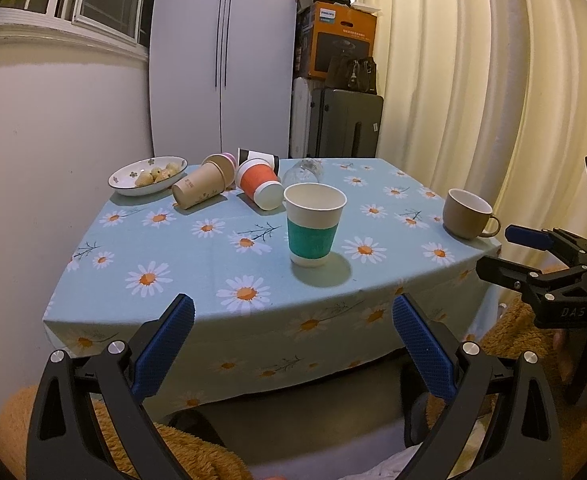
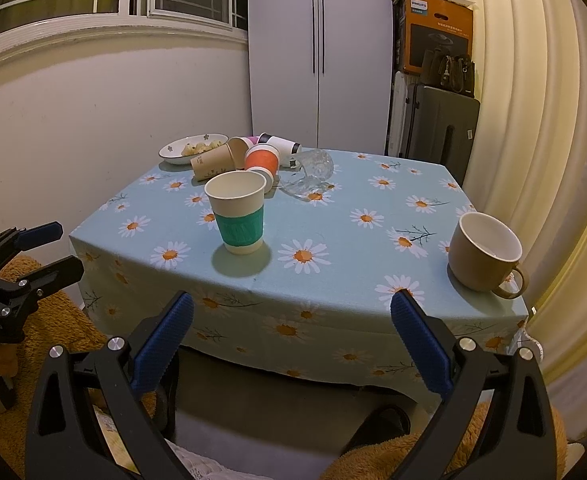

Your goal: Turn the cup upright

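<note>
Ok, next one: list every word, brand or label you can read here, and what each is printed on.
"PHILIPS": orange box atop the luggage.
"DAS": right gripper body, seen from the left wrist.
Chinese line on the orange box: too small.
Print on the brown paper cup: blurred.
Left gripper body lettering: unreadable.

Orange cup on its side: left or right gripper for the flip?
Left, probably. The orange cup lies in the far-left cluster, beyond the green-sleeved cup; the right gripper faces the mug side. Both jaws open.
</note>
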Demonstrator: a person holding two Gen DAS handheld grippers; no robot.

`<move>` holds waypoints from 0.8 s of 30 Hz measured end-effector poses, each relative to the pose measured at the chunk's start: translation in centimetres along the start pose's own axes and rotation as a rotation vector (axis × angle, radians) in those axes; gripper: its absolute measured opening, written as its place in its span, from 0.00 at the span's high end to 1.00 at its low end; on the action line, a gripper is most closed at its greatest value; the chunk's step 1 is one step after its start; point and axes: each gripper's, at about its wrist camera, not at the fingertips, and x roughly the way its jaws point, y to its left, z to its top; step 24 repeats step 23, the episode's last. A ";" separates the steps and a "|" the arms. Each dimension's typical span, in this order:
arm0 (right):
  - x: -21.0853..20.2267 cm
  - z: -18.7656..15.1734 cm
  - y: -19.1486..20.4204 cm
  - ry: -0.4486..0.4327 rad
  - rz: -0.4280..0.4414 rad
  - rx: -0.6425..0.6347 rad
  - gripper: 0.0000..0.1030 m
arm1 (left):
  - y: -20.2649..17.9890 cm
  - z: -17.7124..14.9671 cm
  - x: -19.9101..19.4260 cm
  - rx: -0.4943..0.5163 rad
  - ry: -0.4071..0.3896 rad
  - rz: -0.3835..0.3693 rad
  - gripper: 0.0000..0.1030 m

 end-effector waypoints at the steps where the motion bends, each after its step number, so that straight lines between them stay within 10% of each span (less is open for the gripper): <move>1: 0.0 0.0 0.0 0.000 0.000 0.000 0.05 | 0.0 0.0 0.0 0.000 0.001 0.000 0.06; 24: 0.1 -0.1 -0.1 0.006 -0.001 -0.004 0.05 | 0.1 -0.1 -0.1 -0.008 -0.002 0.005 0.06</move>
